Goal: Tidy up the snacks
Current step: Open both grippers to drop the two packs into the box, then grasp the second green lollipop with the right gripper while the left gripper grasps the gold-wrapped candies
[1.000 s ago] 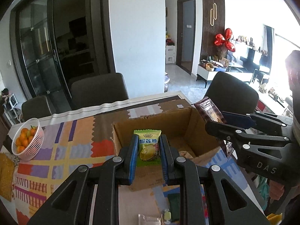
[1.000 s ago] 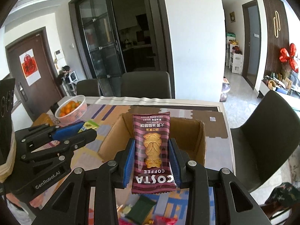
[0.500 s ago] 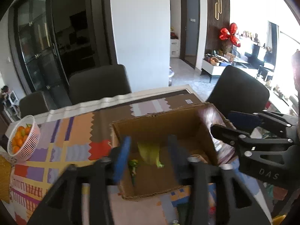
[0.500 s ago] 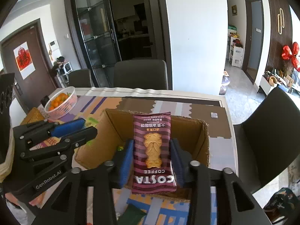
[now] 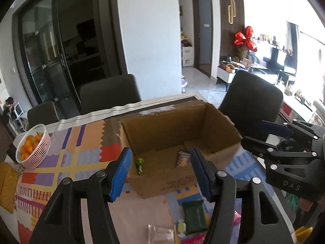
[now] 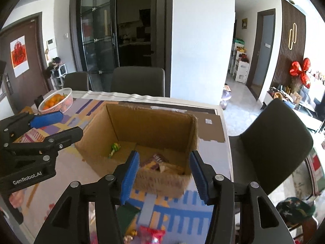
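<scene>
both grippers' fingers wide, empty; only right view shows brown packet [image 6: 156,159] in box [image 6: 150,126].

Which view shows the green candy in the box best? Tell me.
The right wrist view. There the green candy lies in the open on the floor of the box, clear of the walls. The left wrist view shows it too, but close behind the near wall and beside the left gripper's finger.

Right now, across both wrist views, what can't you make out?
- Box contents: in the left wrist view the near wall of the cardboard box hides most of the floor; only a green candy shows.
- Snack pile in the right wrist view: blurred, labels unreadable.
- Loose packets on the table: cut off by the bottom edge and the fingers.
</scene>
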Demonstrator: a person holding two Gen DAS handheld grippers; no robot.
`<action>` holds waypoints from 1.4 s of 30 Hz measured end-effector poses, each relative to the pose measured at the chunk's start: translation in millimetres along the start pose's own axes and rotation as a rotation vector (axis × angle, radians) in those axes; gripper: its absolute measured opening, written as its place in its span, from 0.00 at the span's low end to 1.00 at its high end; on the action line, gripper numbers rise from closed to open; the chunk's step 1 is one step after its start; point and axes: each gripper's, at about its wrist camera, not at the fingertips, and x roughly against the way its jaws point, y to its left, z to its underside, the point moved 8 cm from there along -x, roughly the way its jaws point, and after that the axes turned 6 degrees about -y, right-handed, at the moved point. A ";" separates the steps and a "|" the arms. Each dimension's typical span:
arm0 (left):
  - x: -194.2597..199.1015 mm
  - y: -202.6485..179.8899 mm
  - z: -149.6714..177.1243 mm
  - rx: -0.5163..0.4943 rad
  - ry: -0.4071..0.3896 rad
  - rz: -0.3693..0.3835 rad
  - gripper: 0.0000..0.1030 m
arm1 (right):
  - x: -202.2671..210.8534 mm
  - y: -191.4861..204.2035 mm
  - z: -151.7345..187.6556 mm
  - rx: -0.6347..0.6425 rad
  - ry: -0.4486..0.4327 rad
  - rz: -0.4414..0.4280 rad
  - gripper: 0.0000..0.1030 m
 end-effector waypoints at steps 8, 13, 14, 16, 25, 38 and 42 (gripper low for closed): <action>26.7 -35.8 20.3 -0.022 -0.001 0.047 0.58 | 35.7 -12.1 30.0 -0.043 0.003 0.001 0.51; 34.9 -55.1 38.9 -0.035 0.025 0.070 0.58 | 54.2 -18.1 47.9 -0.050 0.001 0.010 0.51; 36.0 -58.3 42.7 -0.036 0.029 0.071 0.58 | 57.2 -19.6 53.3 -0.048 0.002 0.016 0.51; 38.3 -65.1 52.4 -0.040 0.042 0.077 0.58 | 59.6 -21.7 61.4 -0.049 0.011 0.021 0.51; 35.8 -81.4 94.9 -0.038 0.112 0.104 0.57 | 59.8 -27.0 107.8 -0.071 0.075 0.018 0.51; 7.6 -100.1 150.2 -0.051 0.219 0.149 0.54 | 38.9 -38.2 171.2 -0.122 0.189 0.028 0.51; -1.0 -102.3 163.5 -0.061 0.234 0.165 0.51 | 30.1 -39.9 187.0 -0.132 0.219 0.031 0.51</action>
